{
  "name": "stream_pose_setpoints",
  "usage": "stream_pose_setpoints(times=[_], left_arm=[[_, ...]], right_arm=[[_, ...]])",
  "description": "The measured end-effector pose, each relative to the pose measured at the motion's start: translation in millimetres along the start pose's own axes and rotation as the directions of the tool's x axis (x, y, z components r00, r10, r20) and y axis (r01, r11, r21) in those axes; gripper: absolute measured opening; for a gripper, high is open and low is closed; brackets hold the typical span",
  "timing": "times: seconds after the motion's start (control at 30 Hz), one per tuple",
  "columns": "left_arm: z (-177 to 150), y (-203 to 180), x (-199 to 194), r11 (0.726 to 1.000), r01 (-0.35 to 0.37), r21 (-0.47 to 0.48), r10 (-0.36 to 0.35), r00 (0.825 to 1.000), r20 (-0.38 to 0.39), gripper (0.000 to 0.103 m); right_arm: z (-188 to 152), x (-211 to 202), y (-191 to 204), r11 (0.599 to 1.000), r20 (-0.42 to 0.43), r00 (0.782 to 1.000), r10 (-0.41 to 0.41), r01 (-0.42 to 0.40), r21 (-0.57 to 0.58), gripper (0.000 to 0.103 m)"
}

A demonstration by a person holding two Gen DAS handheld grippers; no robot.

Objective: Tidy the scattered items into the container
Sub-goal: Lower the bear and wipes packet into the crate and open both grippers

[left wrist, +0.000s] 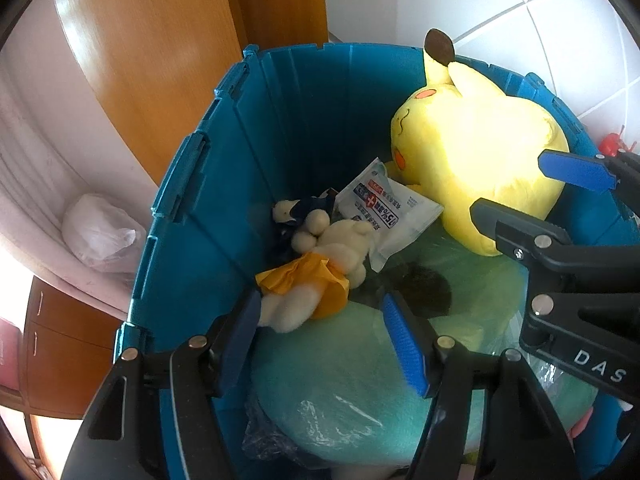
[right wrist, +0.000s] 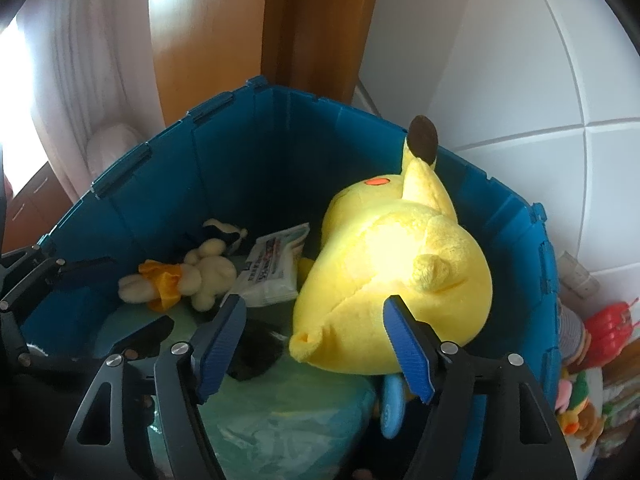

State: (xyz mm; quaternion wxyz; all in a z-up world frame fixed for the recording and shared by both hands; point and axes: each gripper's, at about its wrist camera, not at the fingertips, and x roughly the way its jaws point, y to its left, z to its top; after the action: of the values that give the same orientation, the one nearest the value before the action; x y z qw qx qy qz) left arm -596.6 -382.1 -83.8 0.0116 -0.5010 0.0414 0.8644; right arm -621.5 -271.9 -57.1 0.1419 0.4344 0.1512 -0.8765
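A blue plastic container (left wrist: 224, 168) (right wrist: 168, 184) holds the items. A big yellow plush (left wrist: 476, 160) (right wrist: 396, 276) lies against its right wall. Beside it are a white wipes pack (left wrist: 388, 212) (right wrist: 272, 272) and a small cream plush with orange cloth (left wrist: 320, 272) (right wrist: 188, 276), all resting on a green bagged cushion (left wrist: 360, 376) (right wrist: 280, 416). My left gripper (left wrist: 320, 320) (right wrist: 116, 300) is open just above the small plush's legs, its pads apart from it. My right gripper (right wrist: 314, 312) (left wrist: 536, 196) is open around the yellow plush's lower end, not squeezing it.
Wooden door panels (left wrist: 160, 60) and a white curtain stand behind the container. White tiled wall (right wrist: 520, 80) is at right. More toys, one of them red (right wrist: 608, 320), sit outside the container's right wall. A white bag (left wrist: 100, 232) lies on a ledge at left.
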Motion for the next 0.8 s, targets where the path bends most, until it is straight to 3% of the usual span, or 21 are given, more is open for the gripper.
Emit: stream_pose_setpoints(times=[0.3,0.5,0.8], left_arm=[[-1.0,-0.8,-1.4,1.000,-0.005,0.004,0.005,1.000,-0.008,0.063],[-6.2,-2.9,-24.6,1.000,-0.007,0.005,0.007,1.000,0.015,0.063],[-36.4,-5.9,-84.4,1.000,0.019,0.008,-0.020,0.997,0.076,0.063]], right_arm=[[-0.6,-10.7,-1.8,0.999,0.009,0.999,-0.042,0.042,0.003,0.091],[-5.9,-32.6,-2.8,0.997,0.018,0.996,-0.082,0.082,0.002,0.103],[-29.2,-89.2,0.3,0.993,0.048,0.992,-0.116,0.114,0.033,0.103]])
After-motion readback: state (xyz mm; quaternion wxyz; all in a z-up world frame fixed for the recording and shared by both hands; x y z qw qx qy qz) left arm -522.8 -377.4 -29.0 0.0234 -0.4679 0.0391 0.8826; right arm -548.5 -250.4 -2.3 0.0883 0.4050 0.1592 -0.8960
